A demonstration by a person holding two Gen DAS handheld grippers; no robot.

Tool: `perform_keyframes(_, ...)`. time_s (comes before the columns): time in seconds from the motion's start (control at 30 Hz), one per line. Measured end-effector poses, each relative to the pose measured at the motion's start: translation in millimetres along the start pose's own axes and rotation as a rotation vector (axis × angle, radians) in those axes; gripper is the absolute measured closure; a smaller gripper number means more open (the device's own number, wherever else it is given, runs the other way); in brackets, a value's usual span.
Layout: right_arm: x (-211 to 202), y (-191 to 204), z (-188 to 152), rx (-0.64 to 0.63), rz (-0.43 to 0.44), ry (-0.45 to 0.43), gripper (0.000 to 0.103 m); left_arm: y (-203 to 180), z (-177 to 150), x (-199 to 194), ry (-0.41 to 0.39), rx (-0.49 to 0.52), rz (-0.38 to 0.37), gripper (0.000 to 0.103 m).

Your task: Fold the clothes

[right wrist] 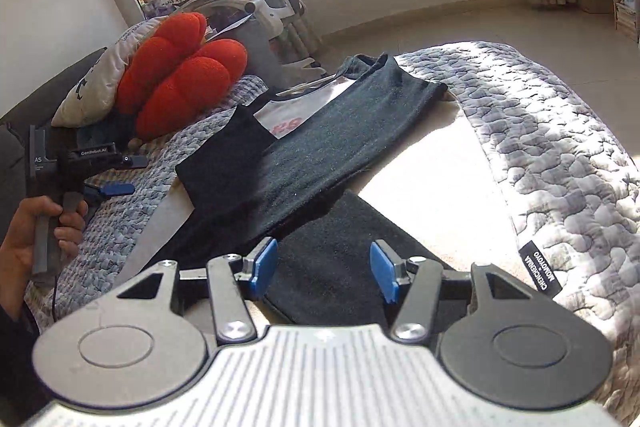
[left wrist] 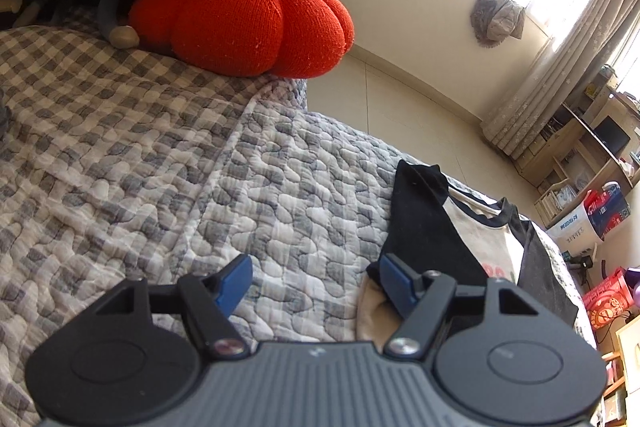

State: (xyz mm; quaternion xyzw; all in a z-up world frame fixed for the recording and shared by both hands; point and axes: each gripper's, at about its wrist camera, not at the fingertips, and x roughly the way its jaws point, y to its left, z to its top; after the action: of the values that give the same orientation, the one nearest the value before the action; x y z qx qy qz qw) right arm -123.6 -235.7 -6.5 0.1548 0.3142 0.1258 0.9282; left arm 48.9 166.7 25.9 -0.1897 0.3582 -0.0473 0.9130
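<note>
1. Black-and-white shirt point(right wrist: 320, 131) lying on the quilted bed cover point(right wrist: 540, 155), partly folded: both black sleeves point(right wrist: 340, 143) crossed over the white chest with red print.
2. Probably light and very soft; thin knit fabric, limp, no stiffness. Likely to sag and drag when lifted by one point only, and the layers may slide over each other.
3. Best place to take hold, as a judgement: the near hem edge, two corners at once, pinching through all layers so the folded sleeves stay inside. Not the middle of a sleeve, since this would pull the fold open.
4. Right gripper point(right wrist: 324, 269) low over the near black part of the shirt, jaws apart, nothing pinched between the blue pads.
5. Left gripper point(left wrist: 316, 285) at the shirt's side edge, jaws released wide; one blue pad point(left wrist: 394, 279) just over the black sleeve cloth, the other over the bare cover. Handle held by a hand point(right wrist: 36, 227).
6. Farther away: red pumpkin cushions point(left wrist: 240, 23) and a white pillow point(right wrist: 96, 79) at the bed's end, well apart from the shirt.
</note>
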Motion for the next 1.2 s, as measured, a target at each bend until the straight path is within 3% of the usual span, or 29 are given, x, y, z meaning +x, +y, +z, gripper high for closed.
perform_keyframes(0.13,-1.7,-0.4,9.0,-0.007,-0.005,-0.051,0.041,-13.2,-5.1,3.4,0.005,0.062,-0.010,0.032)
perform_keyframes(0.27,17.2,-8.6,-1.0,-0.012,-0.057,0.041,0.041,-27.0,-13.4,8.9,0.031,0.104,-0.040,0.031)
perform_keyframes(0.4,14.8,-1.5,-7.5,-0.109,-0.115,0.040,0.037,-38.4,-21.4,15.7,0.069,0.148,-0.043,0.030)
perform_keyframes(0.63,1.3,-31.1,-7.0,0.026,-0.218,0.013,0.036,-35.5,-23.4,18.3,0.095,0.135,-0.029,0.030)
perform_keyframes(0.87,-11.9,-41.2,-5.9,0.075,-0.251,-0.024,0.036,-35.3,-28.2,15.9,0.151,0.087,-0.049,0.030)
perform_keyframes(1.0,-14.6,-47.6,-6.6,0.078,-0.312,-0.030,0.035,-38.3,-40.1,-5.6,0.158,0.033,-0.090,0.030)
perform_keyframes(1.1,-19.7,-56.8,-9.1,0.090,-0.304,-0.028,0.035,-39.4,-58.2,-37.0,0.124,0.036,-0.139,0.030)
perform_keyframes(1.2,-28.7,-63.3,-13.0,0.091,-0.269,-0.035,0.035,-34.7,-78.0,-71.1,0.069,0.039,-0.125,0.032)
